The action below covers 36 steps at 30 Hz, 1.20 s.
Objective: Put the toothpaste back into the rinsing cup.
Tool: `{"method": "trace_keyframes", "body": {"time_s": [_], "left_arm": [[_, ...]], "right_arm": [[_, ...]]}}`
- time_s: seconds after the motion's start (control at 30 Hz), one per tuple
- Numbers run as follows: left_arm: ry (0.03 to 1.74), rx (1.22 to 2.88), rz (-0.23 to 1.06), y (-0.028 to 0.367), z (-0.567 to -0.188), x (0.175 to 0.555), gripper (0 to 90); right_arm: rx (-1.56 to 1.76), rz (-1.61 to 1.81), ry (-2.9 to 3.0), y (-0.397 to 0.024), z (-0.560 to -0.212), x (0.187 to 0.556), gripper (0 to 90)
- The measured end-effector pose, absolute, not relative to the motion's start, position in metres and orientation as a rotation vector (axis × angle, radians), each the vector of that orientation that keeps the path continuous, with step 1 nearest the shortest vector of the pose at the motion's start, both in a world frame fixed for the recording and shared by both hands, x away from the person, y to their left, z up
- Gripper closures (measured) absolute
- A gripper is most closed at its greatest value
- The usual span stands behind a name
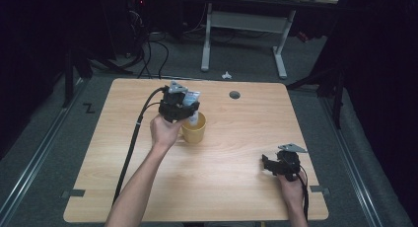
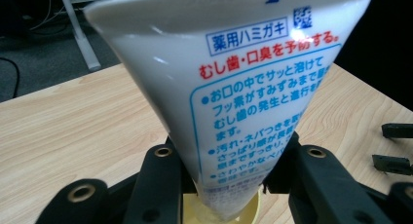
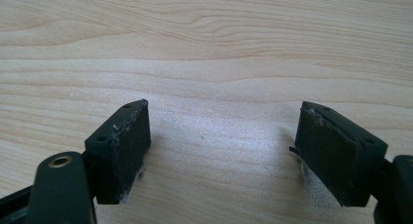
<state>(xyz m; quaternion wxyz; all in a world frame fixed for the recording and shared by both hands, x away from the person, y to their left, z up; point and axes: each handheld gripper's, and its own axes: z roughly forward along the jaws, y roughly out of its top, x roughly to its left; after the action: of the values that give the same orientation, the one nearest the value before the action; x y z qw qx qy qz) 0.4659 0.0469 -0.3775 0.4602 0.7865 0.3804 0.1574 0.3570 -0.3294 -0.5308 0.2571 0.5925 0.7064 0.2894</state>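
My left gripper (image 1: 185,110) is shut on a white toothpaste tube (image 1: 192,96) printed with blue and red text. It holds the tube upright over a yellow cup (image 1: 193,131) at the middle of the table, and the tube's lower end reaches down into the cup. In the left gripper view the tube (image 2: 253,87) rises wide between the black jaws, with the cup's rim (image 2: 248,212) below it. My right gripper (image 1: 266,163) rests open near the table's front right; its pads (image 3: 122,151) stand far apart over bare wood.
The light wooden table (image 1: 222,187) has a round cable hole (image 1: 234,94) at the back. The left gripper's black cable (image 1: 133,138) trails down the left side. A white desk frame (image 1: 244,34) stands on the floor behind.
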Motion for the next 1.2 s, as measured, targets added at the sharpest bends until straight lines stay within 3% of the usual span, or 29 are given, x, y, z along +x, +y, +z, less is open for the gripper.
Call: {"method": "trace_keyframes", "body": {"time_s": [1.2], "left_arm": [[0.955, 1.935, 0.414, 0.039, -0.406, 0.474, 66.7]], "right_arm": [[1.606, 0.787, 1.915, -0.329, -0.531, 0.357, 20.7]]}}
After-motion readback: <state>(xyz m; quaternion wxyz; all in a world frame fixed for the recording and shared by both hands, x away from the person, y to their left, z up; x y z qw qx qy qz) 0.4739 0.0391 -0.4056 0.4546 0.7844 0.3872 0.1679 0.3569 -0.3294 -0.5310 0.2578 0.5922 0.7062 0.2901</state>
